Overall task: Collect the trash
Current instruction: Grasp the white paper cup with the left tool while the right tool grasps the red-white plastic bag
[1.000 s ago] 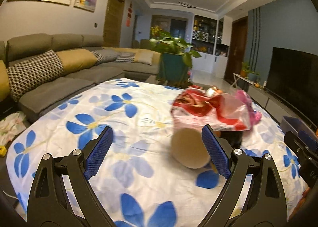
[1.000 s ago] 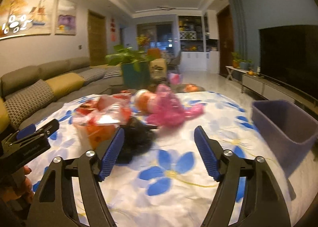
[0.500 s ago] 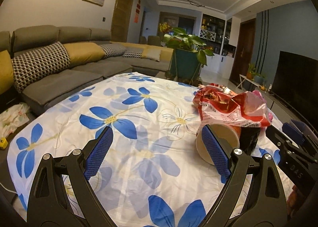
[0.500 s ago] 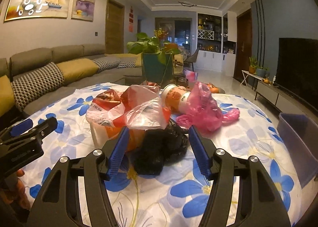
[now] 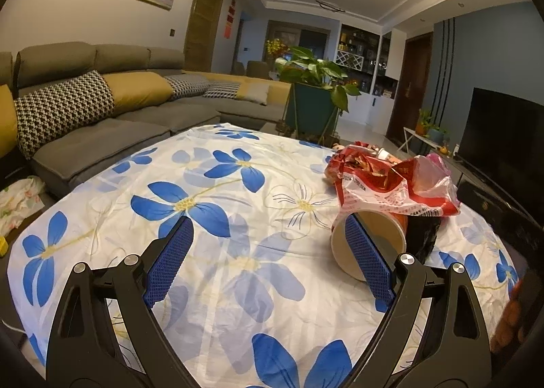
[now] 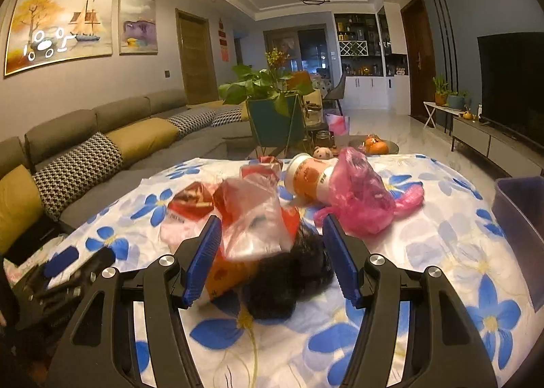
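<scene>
A pile of trash lies on the flowered tablecloth (image 5: 210, 218). A paper cup (image 5: 370, 245) lies on its side under a red and clear plastic bag (image 5: 380, 184), with a black bag (image 5: 421, 235) beside it. My left gripper (image 5: 268, 258) is open over the cloth, its right finger in front of the cup's mouth. My right gripper (image 6: 272, 255) is open around the clear bag (image 6: 255, 218) and black bag (image 6: 292, 275). An orange cup (image 6: 309, 180) and a pink bag (image 6: 360, 197) lie farther back.
A purple bin (image 6: 520, 224) stands at the table's right edge. A grey sofa (image 5: 102, 116) runs along the left. A potted plant (image 6: 272, 105) stands beyond the table. A TV (image 6: 510, 82) stands on the right. The left gripper shows in the right view (image 6: 54, 279).
My right gripper has moved forward onto the pile, its fingers now either side of the clear and black bags. My left gripper has shifted left, and the cup sits at its right finger.
</scene>
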`<state>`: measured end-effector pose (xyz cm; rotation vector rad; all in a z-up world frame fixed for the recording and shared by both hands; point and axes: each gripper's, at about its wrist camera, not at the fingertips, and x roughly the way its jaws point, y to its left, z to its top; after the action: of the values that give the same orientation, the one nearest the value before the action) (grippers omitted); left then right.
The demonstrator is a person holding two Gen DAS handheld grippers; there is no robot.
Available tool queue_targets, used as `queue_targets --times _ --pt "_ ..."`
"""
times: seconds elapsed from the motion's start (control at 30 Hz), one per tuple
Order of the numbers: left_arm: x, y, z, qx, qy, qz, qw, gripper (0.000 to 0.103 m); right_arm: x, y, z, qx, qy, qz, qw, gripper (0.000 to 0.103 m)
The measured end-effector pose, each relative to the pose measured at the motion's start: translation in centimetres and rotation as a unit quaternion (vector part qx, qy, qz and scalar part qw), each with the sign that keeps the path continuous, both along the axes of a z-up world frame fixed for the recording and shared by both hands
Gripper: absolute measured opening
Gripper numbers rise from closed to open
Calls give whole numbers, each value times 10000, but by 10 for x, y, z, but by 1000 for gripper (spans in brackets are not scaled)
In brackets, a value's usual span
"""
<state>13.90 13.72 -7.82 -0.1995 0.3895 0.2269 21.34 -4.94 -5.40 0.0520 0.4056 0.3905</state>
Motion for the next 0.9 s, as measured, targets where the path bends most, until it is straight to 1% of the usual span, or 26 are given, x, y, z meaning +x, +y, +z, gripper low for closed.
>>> queue_targets --times 0.03,0.07,0.1,0.17,0.23,0.27,0.3,0.33,0.5,0.6,0.67,0.77,0.83,0.87,0.9 --pt "0 0 0 11 11 -4 10000 89 5 3 -1 0 48 1 10000 62" --pt "0 -1 -1 11 13 -15 10000 89 12 5 -2 31 110 8 9999 59" --pt "1 0 -1 6 17 -18 10000 89 17 6 -3 59 161 14 9999 54" --pt "1 1 -1 -6 9 -29 10000 89 28 7 -7 98 342 27 9994 37" --pt "1 0 -1 -10 0 -50 10000 89 33 6 -10 173 459 78 9988 30" --pt "1 -1 -1 -4 -6 -72 10000 89 33 6 -12 206 495 112 9985 29" --pt "1 -2 -1 0 -10 -95 10000 89 31 6 -13 204 472 115 9986 28" --pt "2 -3 -1 2 -15 -124 9999 89 28 6 -13 188 419 115 9989 22" --pt "4 -18 1 22 -58 -417 9991 89 13 0 -2 150 38 10 9999 21" --pt "4 -30 2 39 -115 -630 9979 89 3 -11 9 230 -213 -157 9994 20" --pt "6 -37 1 -19 -161 -840 9963 89 -3 -19 15 314 -320 -254 9987 20" --pt "17 -50 0 -55 -63 -1072 9942 83 -9 -32 18 296 -419 -435 9977 20" --pt "26 -58 -2 -50 14 -1208 9927 74 -12 -41 19 315 -443 -540 9971 20" --pt "32 -62 -4 -46 103 -1292 9916 72 -15 -47 19 323 -459 -615 9965 20" --pt "38 -66 -7 -55 201 -1354 9906 64 -17 -52 19 321 -469 -687 9960 20"
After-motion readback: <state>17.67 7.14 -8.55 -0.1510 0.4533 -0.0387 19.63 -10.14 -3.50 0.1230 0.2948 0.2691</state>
